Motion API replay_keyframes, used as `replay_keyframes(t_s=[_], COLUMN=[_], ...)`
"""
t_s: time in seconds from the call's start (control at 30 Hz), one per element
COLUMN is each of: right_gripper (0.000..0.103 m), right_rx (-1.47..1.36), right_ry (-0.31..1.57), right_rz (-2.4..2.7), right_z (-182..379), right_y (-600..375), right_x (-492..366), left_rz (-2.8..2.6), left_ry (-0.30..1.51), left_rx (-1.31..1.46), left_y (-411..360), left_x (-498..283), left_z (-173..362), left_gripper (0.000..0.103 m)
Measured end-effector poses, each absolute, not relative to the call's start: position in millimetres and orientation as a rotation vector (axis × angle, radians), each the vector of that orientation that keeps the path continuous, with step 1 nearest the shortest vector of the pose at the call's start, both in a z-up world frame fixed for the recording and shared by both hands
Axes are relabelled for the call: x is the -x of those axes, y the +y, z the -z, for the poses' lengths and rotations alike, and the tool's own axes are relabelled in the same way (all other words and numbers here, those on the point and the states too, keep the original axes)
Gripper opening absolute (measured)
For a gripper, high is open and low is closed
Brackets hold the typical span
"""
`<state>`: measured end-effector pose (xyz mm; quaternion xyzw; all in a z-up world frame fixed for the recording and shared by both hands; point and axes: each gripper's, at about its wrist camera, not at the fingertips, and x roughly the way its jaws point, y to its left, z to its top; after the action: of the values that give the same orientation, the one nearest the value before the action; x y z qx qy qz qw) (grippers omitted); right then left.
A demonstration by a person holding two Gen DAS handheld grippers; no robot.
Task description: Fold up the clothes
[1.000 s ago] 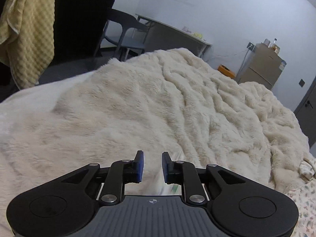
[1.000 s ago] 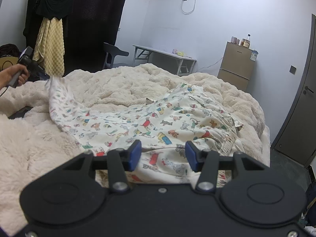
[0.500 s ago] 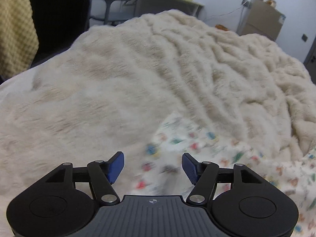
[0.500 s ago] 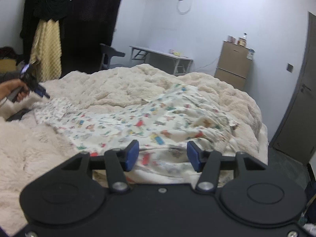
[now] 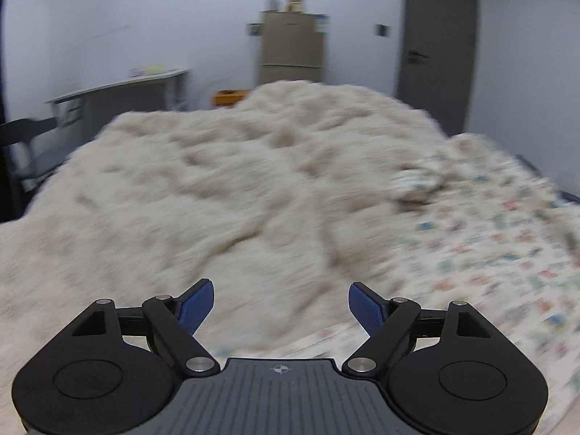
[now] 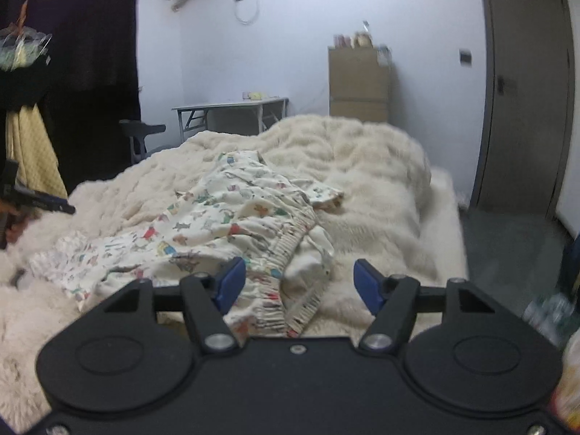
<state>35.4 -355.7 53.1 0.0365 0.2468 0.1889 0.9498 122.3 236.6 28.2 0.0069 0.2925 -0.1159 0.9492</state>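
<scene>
Dim, cool indoor light; heavy motion blur in left view; fisheye-curved edges, dark corner vignetting.

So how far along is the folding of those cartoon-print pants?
Early on. The printed pants lie spread and rumpled on the fluffy blanket, with no neat fold showing. Nothing is in hand: the left claw and right claw are both open and empty. The actual folding is left.
</scene>
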Motion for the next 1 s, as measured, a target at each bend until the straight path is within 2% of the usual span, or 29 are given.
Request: replay_keyframes(t_s=[0.13,0.37,0.47,0.5,0.57,0.6,0.77,0.8,0.83,0.87,0.93,0.97,1.0], right_gripper=[0.061,0.06,0.055,0.051,0.033,0.02,0.017,0.016,0.016,0.016,0.016,0.016,0.016], right_rx=[-0.305,-0.404,-0.489,-0.489,-0.495,-0.514,-0.57,-0.558,-0.546,-0.509,-0.41,-0.325,-0.247], right_ry=[0.621,0.642,0.686,0.707,0.733,0.708,0.473,0.43,0.387,0.366,0.346,0.359,0.38], right_rz=[-0.485,-0.531,-0.591,-0.595,-0.602,-0.614,-0.645,-0.661,-0.677,-0.691,-0.719,-0.741,-0.76], right_z=[-14.6,-2.4,10.3,14.9,21.0,19.4,-17.8,-28.1,-38.3,-46.5,-59.9,-62.0,-62.2], right_y=[-371.6,-386.3,-385.5,-381.9,-377.4,-379.8,-413.2,-420.9,-428.6,-433.2,-439.3,-438.8,-435.1], right_x=[-66.0,-72.4,-89.1,-93.6,-99.2,-97.5,-64.5,-54.2,-43.8,-32.7,-10.2,0.3,7.0], left_rz=[0.361,0.642,0.732,0.763,0.825,0.855,0.917,0.876,0.837,0.82,0.79,0.783,0.78], left_ry=[0.591,0.523,0.508,0.507,0.511,0.511,0.492,0.464,0.439,0.427,0.399,0.388,0.373], left_rx=[-0.008,-0.152,-0.217,-0.237,-0.284,-0.319,-0.452,-0.5,-0.541,-0.56,-0.604,-0.619,-0.633], left_y=[185.2,96.6,72.1,64.9,51.1,43.3,15.3,9.1,3.7,2.5,-1.1,-1.1,1.2], left_x=[-125.8,-77.7,-61.2,-56.4,-47.7,-41.6,-25.7,-21.4,-18.2,-15.7,-9.9,-7.8,-4.4], left_z=[-34.7,-51.3,-53.8,-53.7,-50.7,-47.6,-31.7,-26.7,-21.8,-20.0,-15.9,-15.3,-16.4], left_gripper=[0.078,0.078,0.078,0.078,0.078,0.078,0.077,0.069,0.049,0.043,0.01,0.004,0.003])
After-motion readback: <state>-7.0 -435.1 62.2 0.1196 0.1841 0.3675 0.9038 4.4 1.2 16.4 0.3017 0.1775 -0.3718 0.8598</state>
